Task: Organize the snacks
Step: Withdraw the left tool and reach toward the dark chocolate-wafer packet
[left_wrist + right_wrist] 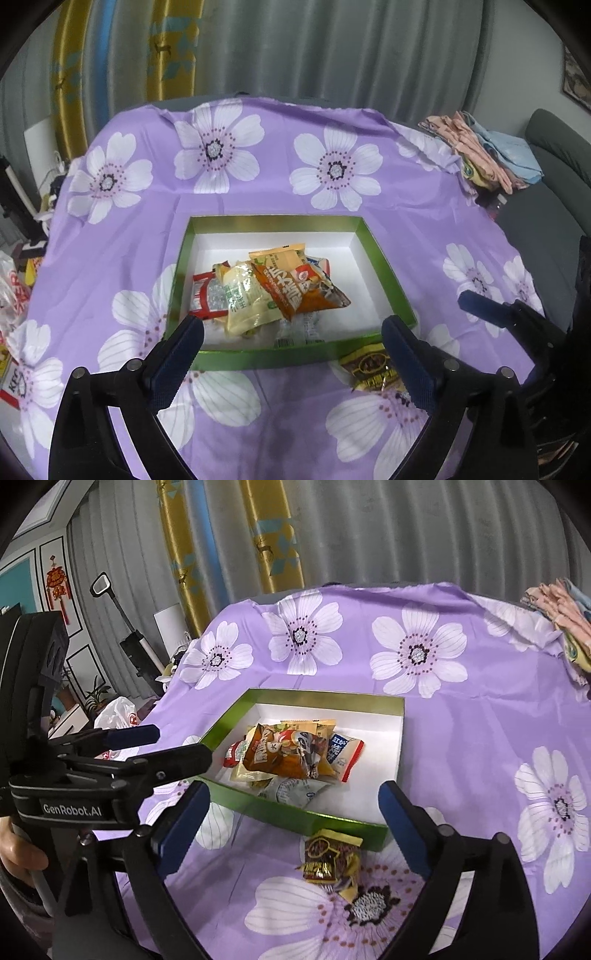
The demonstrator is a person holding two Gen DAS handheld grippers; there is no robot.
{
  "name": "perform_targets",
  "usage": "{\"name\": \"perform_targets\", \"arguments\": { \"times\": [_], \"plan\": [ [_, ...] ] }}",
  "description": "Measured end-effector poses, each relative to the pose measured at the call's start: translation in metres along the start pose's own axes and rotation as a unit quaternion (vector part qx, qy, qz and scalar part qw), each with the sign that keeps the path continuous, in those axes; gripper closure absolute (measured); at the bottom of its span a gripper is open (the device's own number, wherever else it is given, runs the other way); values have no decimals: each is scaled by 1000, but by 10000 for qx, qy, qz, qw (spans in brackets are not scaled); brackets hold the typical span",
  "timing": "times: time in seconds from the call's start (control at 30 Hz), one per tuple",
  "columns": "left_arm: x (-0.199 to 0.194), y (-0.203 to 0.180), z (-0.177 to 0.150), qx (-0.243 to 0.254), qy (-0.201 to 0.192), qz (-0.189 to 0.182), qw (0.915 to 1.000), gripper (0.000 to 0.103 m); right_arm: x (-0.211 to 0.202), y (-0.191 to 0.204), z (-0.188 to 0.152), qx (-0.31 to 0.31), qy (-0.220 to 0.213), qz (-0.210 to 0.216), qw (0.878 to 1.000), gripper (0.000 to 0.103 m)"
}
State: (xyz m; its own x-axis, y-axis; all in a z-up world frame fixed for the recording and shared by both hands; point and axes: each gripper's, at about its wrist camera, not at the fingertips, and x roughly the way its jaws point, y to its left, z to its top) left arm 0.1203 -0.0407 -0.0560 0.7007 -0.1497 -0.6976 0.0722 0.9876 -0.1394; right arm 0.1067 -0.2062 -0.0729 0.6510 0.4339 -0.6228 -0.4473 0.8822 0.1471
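Grippers both sat above the near edge of the table, angled down toward the box (384,266). Left gripper (291,347) was spread wide, nothing between its blue pads; its tips framed the box's near wall. Right gripper (293,812) was likewise released and empty, tips either side of the box's near corner. In the right wrist view the left gripper showed from the side at the left edge, pointing right toward the box, with a hand (18,853) gripping its handle.

Box was green-walled with a white floor, rectangular, long axis running left-right in the left wrist view, resting on the purple flowered cloth (295,206).

Snack packets (273,288) lay heaped in the near-left part of the box, overlapping at mixed angles. Orange packet (284,755) lay on top, long axis slanted diagonally across the pile.

One dark brown and yellow packet (332,860) lay outside, on the cloth just beside the box's near wall, close to the near right corner, long axis pointing roughly toward the box. No pad touched it.
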Motion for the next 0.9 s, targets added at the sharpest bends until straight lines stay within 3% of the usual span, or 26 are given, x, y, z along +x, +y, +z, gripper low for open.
{"name": "perform_targets", "arguments": {
  "times": [0.33, 0.6, 0.73, 0.9],
  "plan": [
    [-36, -4, -14, -8, -211, 158, 9997, 6, -37, 20, -5, -456, -189, -197, 9986, 6],
    [-44, -3, -28, -101, -162, 219, 9996, 6, -53, 23, -13, -563, -255, -240, 9978, 5],
    [-39, -6, -35, -143, -17, 118, 9998, 6, -49, 18, -27, -612, -84, -353, 9975, 4],
    [-17, -14, -49, -276, 292, -314, 9987, 6, -31, -4, -53, -425, 276, -409, 9979, 5]
  ]
}}
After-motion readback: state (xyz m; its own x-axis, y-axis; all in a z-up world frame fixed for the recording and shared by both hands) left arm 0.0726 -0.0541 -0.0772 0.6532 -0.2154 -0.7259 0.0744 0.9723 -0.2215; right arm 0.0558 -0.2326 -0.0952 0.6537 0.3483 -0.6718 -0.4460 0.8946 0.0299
